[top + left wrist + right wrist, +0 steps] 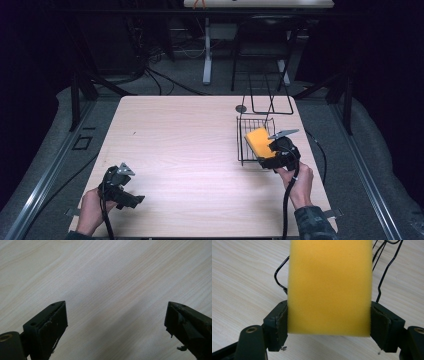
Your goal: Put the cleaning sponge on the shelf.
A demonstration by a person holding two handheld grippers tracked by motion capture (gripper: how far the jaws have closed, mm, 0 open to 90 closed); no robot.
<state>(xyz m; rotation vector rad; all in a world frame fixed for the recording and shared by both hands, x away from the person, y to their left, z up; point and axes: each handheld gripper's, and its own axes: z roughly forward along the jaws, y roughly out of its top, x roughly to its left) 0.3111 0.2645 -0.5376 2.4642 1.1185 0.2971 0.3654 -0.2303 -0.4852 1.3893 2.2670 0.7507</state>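
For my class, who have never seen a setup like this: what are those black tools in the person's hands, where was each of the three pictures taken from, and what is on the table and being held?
A person sits at a wooden table with hand-held tongs in each hand; there is no robot arm. The high view looks down from above the person. The other two come from small cameras riding on each pair of tongs, looking along their black jaws.

The right tongs are shut on a yellow sponge, held over a black wire basket near the table's right edge. The left tongs are open over bare wood, with nothing between the jaws. In the high view, the left hand rests near the table's front left corner.
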